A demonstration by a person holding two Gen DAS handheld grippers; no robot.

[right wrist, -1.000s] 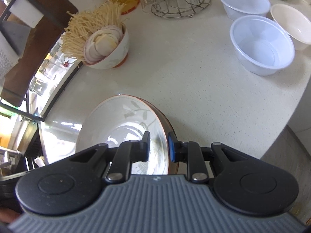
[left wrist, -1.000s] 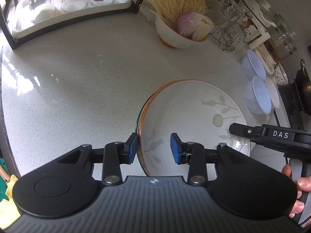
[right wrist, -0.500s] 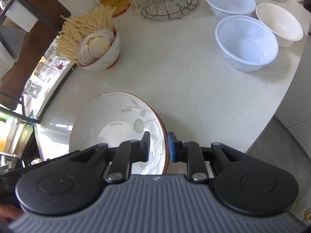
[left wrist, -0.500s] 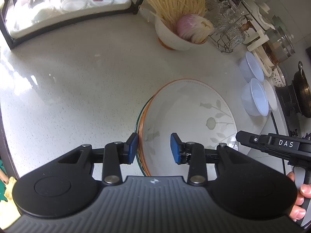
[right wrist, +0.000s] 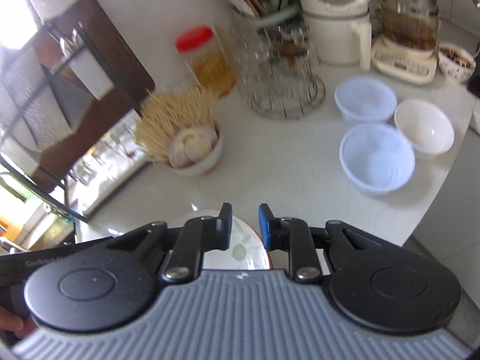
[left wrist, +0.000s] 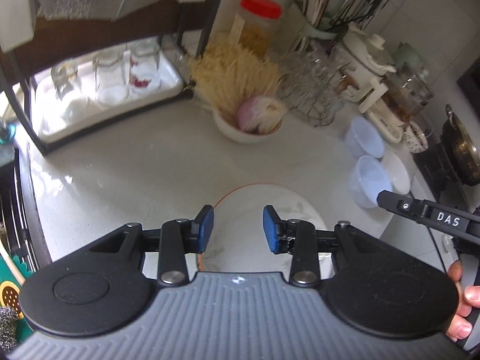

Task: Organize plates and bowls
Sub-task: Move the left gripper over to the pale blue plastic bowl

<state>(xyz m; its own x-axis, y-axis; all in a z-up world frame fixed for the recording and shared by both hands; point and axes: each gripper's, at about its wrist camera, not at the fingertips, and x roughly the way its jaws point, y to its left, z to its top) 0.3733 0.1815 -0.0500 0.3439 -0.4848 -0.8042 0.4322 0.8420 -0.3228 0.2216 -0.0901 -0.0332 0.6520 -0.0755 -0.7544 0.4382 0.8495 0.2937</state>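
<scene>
Both grippers have been raised well above the counter (left wrist: 144, 174) since the earlier frames, and the leaf-patterned plate (left wrist: 258, 207) is now seen lower and smaller between their fingers. Nothing is pinched by the left gripper (left wrist: 237, 228): its jaws are parted, clear of the plate's rim. The right gripper (right wrist: 244, 225) is likewise empty, its jaws narrowly apart above the plate's right edge. The plate is left resting on the near counter, probably set down on purpose. Farther right, two translucent bowls (right wrist: 376, 157) and a white bowl (right wrist: 424, 129) are grouped together, likely awaiting stacking. At the far side a bowl of noodles (left wrist: 249, 120) is kept beside the glass rack (left wrist: 312, 90).
</scene>
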